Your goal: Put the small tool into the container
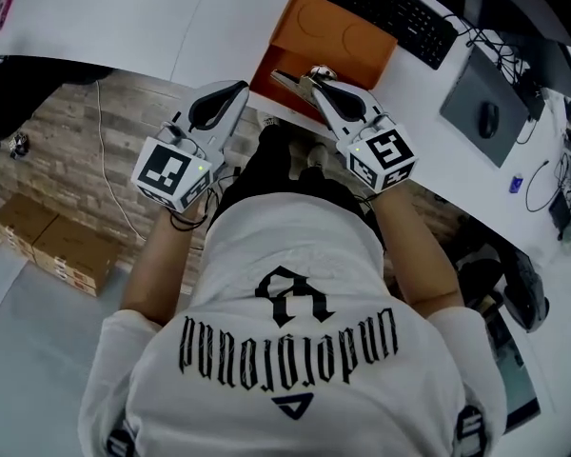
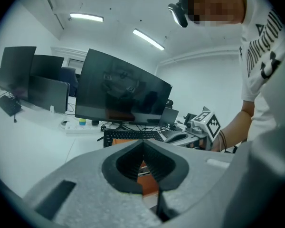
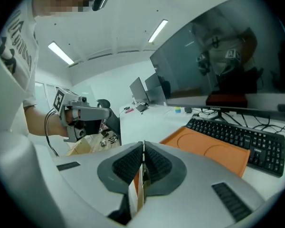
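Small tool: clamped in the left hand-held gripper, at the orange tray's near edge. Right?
No: the right hand-held gripper clamps the small tool, as the right gripper view shows. It is at the orange tray's near edge.

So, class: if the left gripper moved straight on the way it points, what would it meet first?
Most likely the orange tray, just ahead of the left gripper; the keyboard lies beyond. Height above it is unclear.
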